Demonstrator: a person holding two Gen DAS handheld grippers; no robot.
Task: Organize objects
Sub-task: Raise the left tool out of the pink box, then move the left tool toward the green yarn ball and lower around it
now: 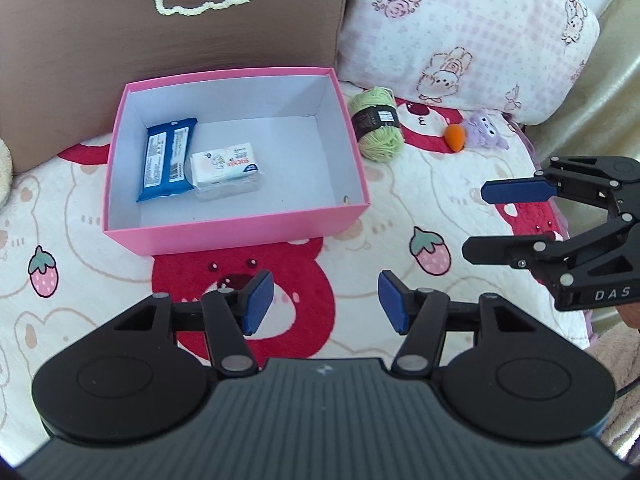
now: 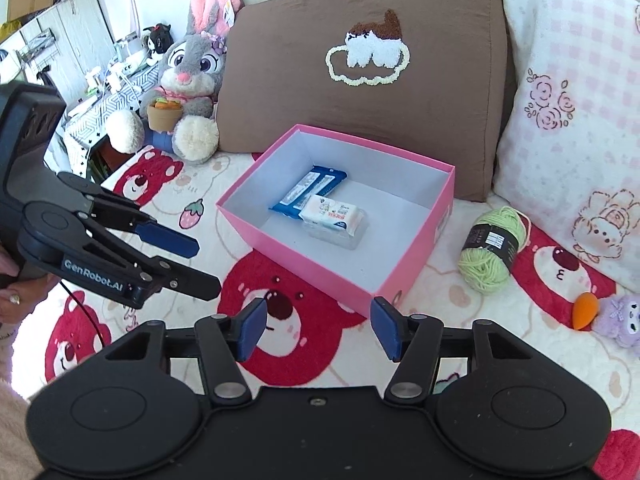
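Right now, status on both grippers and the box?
Left gripper, right gripper: jaws open, empty. Pink box holds two packs. Yarn outside. Nothing blocking.

Matt pink cardboard box [image 1: 240, 236] with glossy plastic packets [image 1: 166, 160] inside; fuzzy green yarn [image 1: 378, 128]; soft quilted cloth bedspread [image 1: 400, 208]; brown fabric pillow [image 2: 320, 92].

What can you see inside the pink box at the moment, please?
Inside the pink box lie a blue packet and a white tissue pack, side by side, on the left half as the left wrist view shows it. What lies beneath them is covered.
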